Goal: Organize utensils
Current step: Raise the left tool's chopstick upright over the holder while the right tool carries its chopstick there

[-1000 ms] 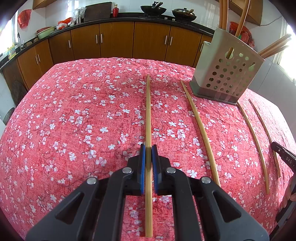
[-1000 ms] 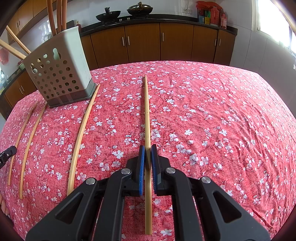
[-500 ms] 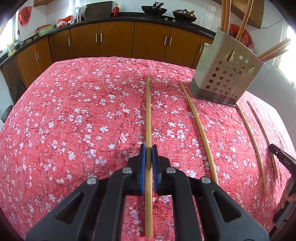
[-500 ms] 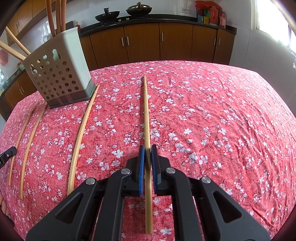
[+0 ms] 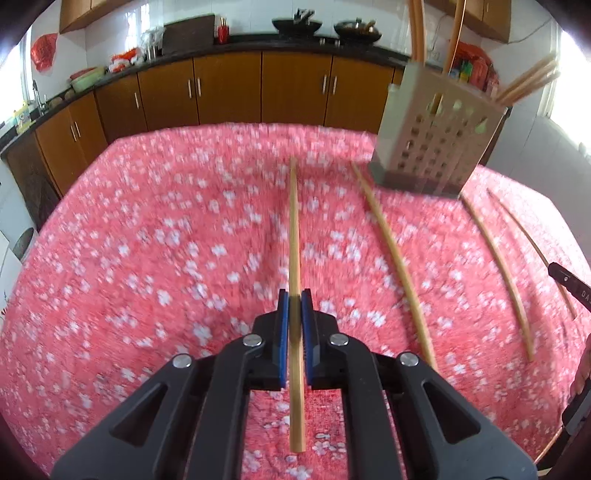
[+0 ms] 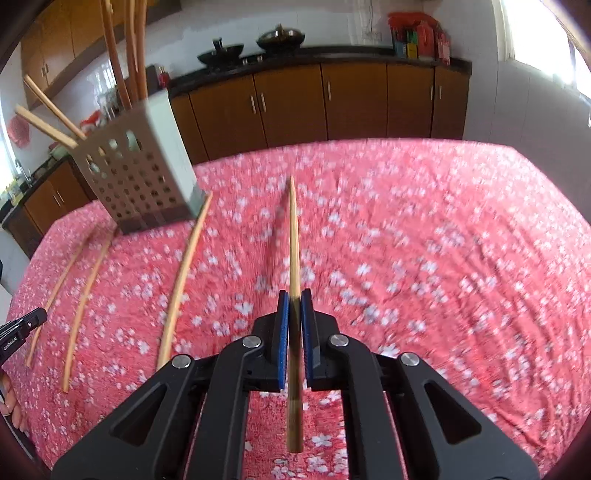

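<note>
Each tool held one chopstick. In the left view the left tool (image 5: 294,295) was clenched on a pale chopstick (image 5: 294,236), its blue pads (image 5: 282,325) pressed to either side, the stick running straight ahead over the desk and jutting back past the pads toward the camera. In the right view the right tool (image 6: 294,295) gripped its own stick (image 6: 294,240) the same way, pads (image 6: 307,325) tight on it, tip pointing away.

The holder (image 5: 439,140), a pale perforated box on a dark base, stood on the desk ahead and to the right of the left tool; in the right view the holder (image 6: 138,173) was ahead and to the left. Several chopsticks already stood in it, leaning out over its rim.

Three loose sticks (image 5: 391,258) lay on the cloth beside the holder, between the two tools: one with its far end just beside the holder's base, two others further over, near each other. The right view showed the same three (image 6: 183,273).

The desk wore a red cloth (image 5: 129,240) printed with white blossoms, blurred in both views. At the right edge of the left view I saw the black tip of the other tool and a bit of a hand (image 5: 583,365). Brown cabinets (image 5: 229,88) under a dark counter ran along the far wall, with two woks (image 5: 295,24) on it.
</note>
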Demonstrator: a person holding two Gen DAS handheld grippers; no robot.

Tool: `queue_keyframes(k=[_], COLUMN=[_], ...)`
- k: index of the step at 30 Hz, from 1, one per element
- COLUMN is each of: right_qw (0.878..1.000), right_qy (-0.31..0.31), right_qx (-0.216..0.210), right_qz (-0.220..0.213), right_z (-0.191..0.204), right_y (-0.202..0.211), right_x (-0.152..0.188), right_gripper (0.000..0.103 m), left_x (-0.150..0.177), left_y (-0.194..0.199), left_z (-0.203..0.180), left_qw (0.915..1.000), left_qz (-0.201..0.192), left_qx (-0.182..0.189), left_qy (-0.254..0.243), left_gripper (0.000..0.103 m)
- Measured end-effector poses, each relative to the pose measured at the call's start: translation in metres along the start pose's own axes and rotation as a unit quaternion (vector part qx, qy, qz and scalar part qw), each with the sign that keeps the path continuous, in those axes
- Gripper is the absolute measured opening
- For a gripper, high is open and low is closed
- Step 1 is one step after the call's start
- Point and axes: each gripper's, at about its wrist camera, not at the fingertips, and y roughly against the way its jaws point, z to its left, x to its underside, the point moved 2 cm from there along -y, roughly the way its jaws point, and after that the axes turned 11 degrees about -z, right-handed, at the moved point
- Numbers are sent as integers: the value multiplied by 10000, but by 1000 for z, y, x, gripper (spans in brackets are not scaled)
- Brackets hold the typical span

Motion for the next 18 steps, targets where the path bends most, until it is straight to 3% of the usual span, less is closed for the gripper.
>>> queue_keyframes(k=[9,18], right_qw=[9933,9869], right_qy=[-61,-141], right_qx=[-113,-341], right_qz=[-1147,-1571], right_z=[-1,10], right_y=[60,81], right_x=[-62,-92], right_gripper=[7,7], left_x=[-71,-114], left_y=[63,92], left_z=[-9,-18], left_qw=[9924,9856], left_qz=[-1181,-1540], left_qx=[345,692], left_qy=[32,15], left_gripper=[8,8])
